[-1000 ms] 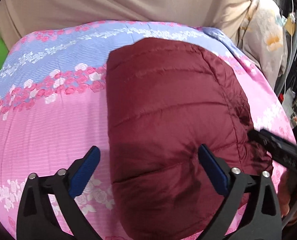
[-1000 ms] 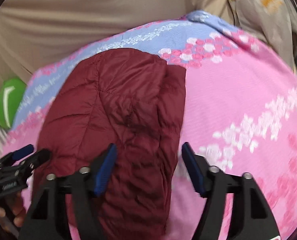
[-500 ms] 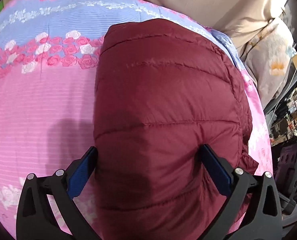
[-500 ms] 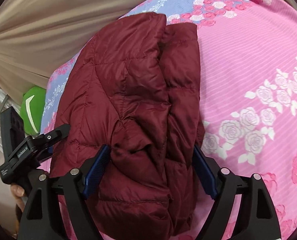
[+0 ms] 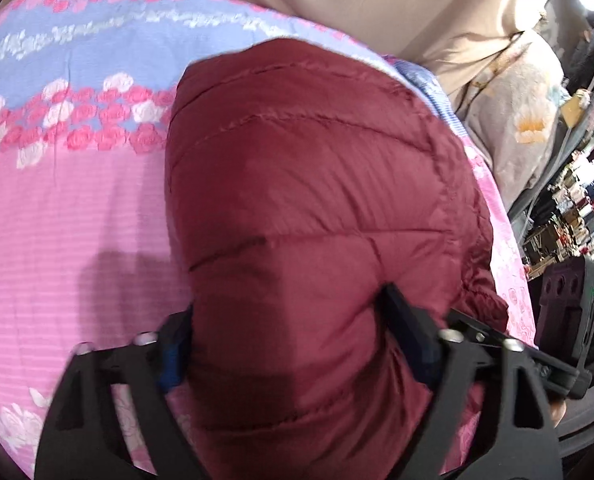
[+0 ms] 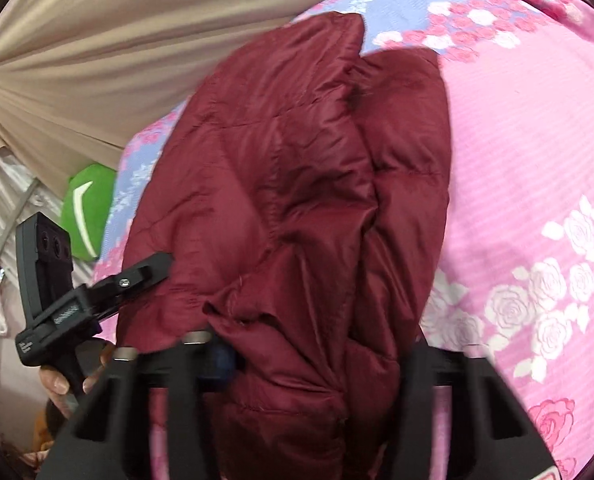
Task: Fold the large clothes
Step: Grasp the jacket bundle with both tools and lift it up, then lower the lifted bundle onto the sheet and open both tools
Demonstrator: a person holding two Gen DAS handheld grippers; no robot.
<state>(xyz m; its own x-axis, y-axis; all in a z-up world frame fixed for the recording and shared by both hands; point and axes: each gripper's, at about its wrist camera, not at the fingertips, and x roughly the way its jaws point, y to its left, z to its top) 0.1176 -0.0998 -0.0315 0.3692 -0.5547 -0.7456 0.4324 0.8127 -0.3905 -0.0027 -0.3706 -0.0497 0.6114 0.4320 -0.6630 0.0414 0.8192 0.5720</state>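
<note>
Only blurred print, left gripper (image 6: 97,292)

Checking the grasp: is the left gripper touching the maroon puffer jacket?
Touching. The left wrist view shows the closing left gripper pinching the maroon puffer jacket, fabric bulging between its fingers.

**Jacket's near edge and finger pads lost to view**

The maroon puffer jacket (image 5: 317,208) runs off the bottom edge in both wrist views, so its near hem cannot be seen. Its bulk covers most of the left gripper's (image 5: 297,344) blue pads. The right gripper's (image 6: 317,356) fingers are motion-blurred, the right-hand pad buried in fabric. Shelf clutter (image 5: 577,208) is too small to identify.
</note>
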